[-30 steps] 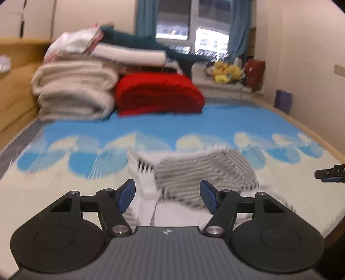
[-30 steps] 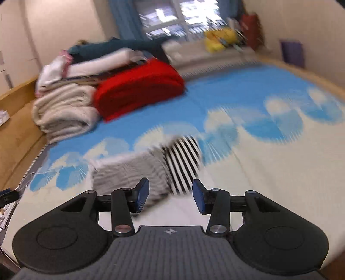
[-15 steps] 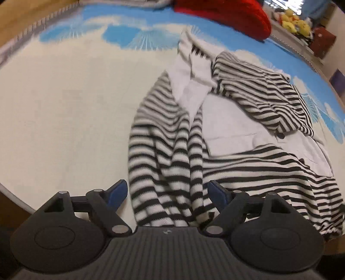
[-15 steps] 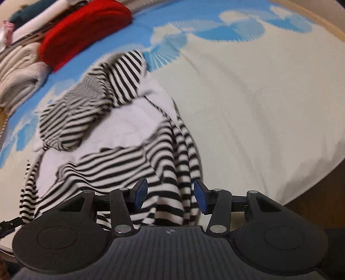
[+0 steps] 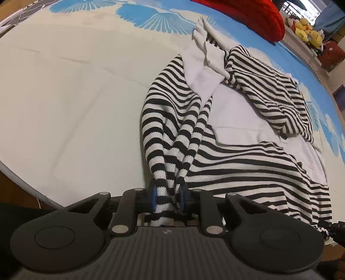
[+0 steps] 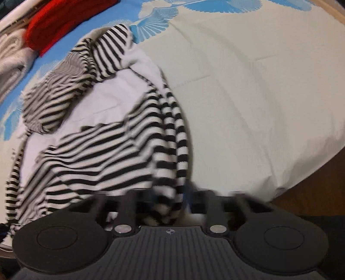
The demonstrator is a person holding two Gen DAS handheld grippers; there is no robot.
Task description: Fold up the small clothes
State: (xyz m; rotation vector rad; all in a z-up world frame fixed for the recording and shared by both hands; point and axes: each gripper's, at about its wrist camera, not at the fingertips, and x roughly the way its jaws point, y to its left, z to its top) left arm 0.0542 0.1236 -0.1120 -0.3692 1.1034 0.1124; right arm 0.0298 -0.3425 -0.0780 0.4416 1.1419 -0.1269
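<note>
A black-and-white striped garment [image 5: 237, 155] with white panels lies spread on the bed, its hem at the near edge. My left gripper [image 5: 167, 197] is shut on the bunched left corner of the hem. In the right wrist view the same garment [image 6: 97, 146] fills the left half. My right gripper [image 6: 170, 198] is shut on the bunched right corner of the hem; this view is blurred by motion.
The bed sheet [image 5: 75, 97] is cream with blue fan patterns at the far end. A red folded blanket [image 5: 258, 15] and yellow plush toys [image 5: 306, 28] lie beyond the garment. Folded white bedding [image 6: 10, 51] sits far left. The bed's near edge [image 6: 301, 176] drops off to a wooden floor.
Both grippers have closed on the garment's near hem corners; half a second ago both were open just above it. A second ago they pointed across the bed.
</note>
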